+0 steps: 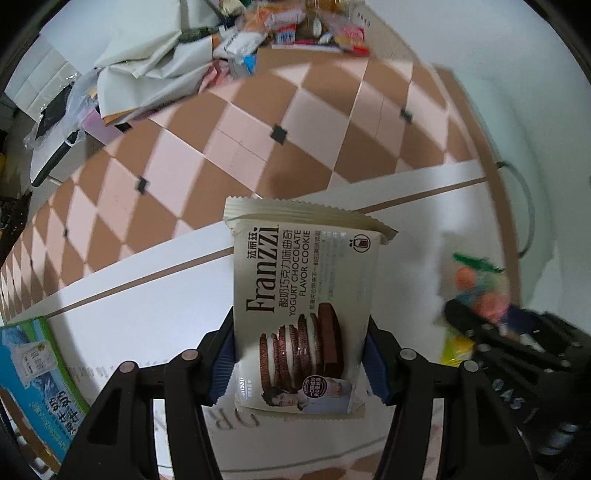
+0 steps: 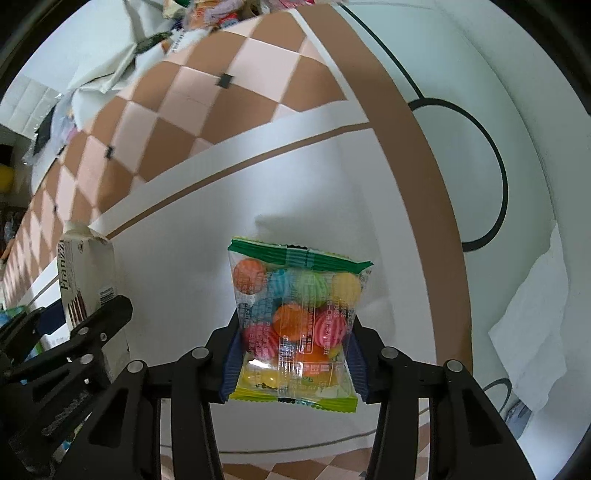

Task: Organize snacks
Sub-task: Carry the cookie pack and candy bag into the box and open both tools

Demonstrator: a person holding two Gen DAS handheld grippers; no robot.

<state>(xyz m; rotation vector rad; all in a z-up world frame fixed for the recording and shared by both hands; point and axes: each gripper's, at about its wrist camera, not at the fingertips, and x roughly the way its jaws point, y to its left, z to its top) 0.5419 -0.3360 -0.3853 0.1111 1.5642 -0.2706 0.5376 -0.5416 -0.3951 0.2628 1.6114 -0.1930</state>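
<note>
My left gripper (image 1: 301, 360) is shut on a cream Franzzi yogurt chocolate cookie packet (image 1: 306, 291), which hangs above the white part of the mat; its blue pads press both side edges. My right gripper (image 2: 293, 356) is shut on a clear bag of coloured candy balls (image 2: 295, 314) with green sealed ends. In the left wrist view the candy bag (image 1: 476, 291) shows blurred at the right, in the right gripper's black frame. The cookie packet (image 2: 83, 280) stands at the left edge of the right wrist view.
A pink-and-brown checkered mat (image 1: 258, 122) with a white bordered panel covers the surface. A heap of mixed snack packets (image 1: 295, 29) and crumpled bags lies at the far end. A blue-green milk box (image 1: 37, 380) sits at lower left. White tissue (image 2: 532, 314) lies at right.
</note>
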